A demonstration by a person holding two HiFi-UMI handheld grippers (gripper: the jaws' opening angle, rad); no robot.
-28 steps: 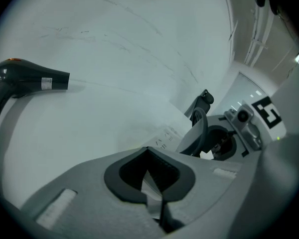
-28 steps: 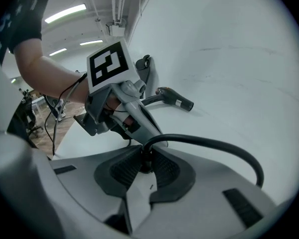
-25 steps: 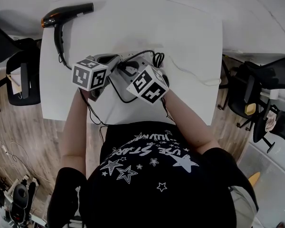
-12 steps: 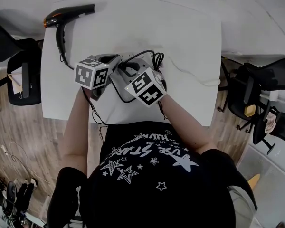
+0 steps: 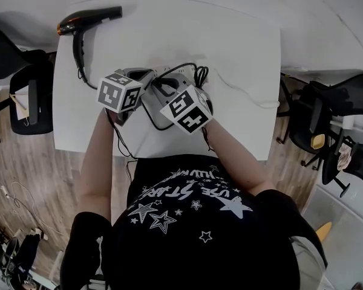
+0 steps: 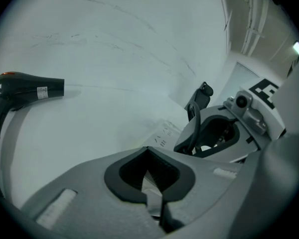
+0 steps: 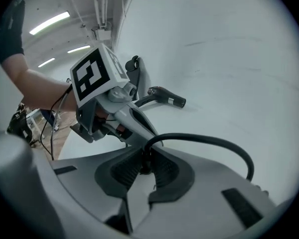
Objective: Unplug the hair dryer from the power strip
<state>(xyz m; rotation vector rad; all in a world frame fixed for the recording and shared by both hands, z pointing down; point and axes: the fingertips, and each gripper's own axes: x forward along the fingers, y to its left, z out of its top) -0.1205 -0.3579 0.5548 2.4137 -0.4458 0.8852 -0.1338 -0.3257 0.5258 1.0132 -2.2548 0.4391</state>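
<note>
Plug [image 7: 141, 167] looks seated in power strip [image 6: 162, 135] mid-desk [image 5: 230, 41]. Right gripper [image 7: 142, 158] fingers, just closing, pinch it at the cord [image 7: 204, 141] root. Left gripper [image 6: 148, 156] fingers clamp the strip. We expect stiff friction, so grip the rigid body, not the soft cord.

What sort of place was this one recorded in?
Probably an office or lab workroom: a white table, black office chairs on both sides of it, and loose cables on the wooden floor.
</note>
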